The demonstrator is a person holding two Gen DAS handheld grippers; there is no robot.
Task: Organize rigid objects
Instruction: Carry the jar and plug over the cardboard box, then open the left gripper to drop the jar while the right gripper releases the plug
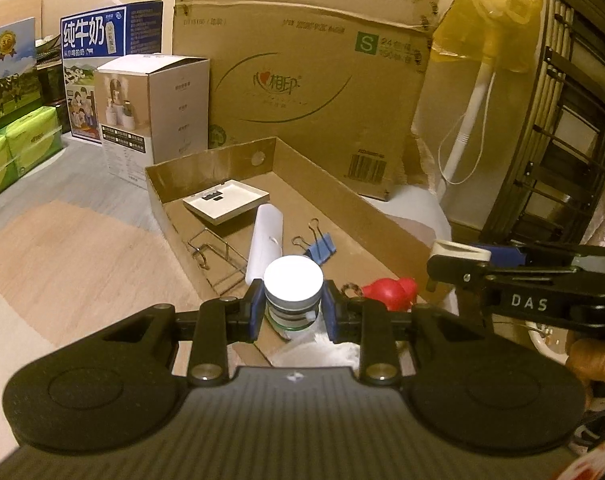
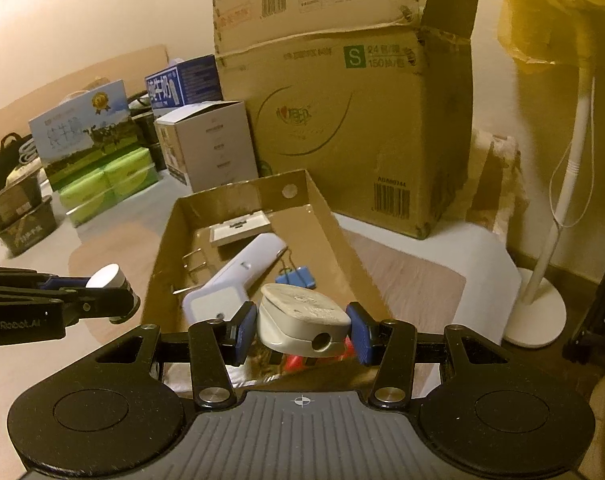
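A shallow cardboard tray [image 1: 342, 200] [image 2: 334, 216] lies on the floor. In it lie a white square device [image 1: 226, 200], a white handheld thermometer [image 1: 264, 240] [image 2: 234, 280], a blue binder clip [image 1: 320, 246] [image 2: 296, 278], a wire clip [image 1: 216, 258] and a red object [image 1: 390, 288]. My left gripper [image 1: 292, 304] is shut on a small jar with a white lid [image 1: 293, 280] [image 2: 110, 278], held over the tray's near end. My right gripper [image 2: 300, 332] is shut on a grey-white plug-like piece [image 2: 302, 316] [image 1: 458, 250] above the tray's near edge.
A big cardboard box [image 1: 302, 80] stands behind the tray, with a white carton [image 1: 154, 108], milk boxes [image 1: 110, 44] and green tissue packs [image 1: 18, 148] to the left. A fan stand [image 2: 538, 312] and a black rack [image 1: 574, 120] are at the right.
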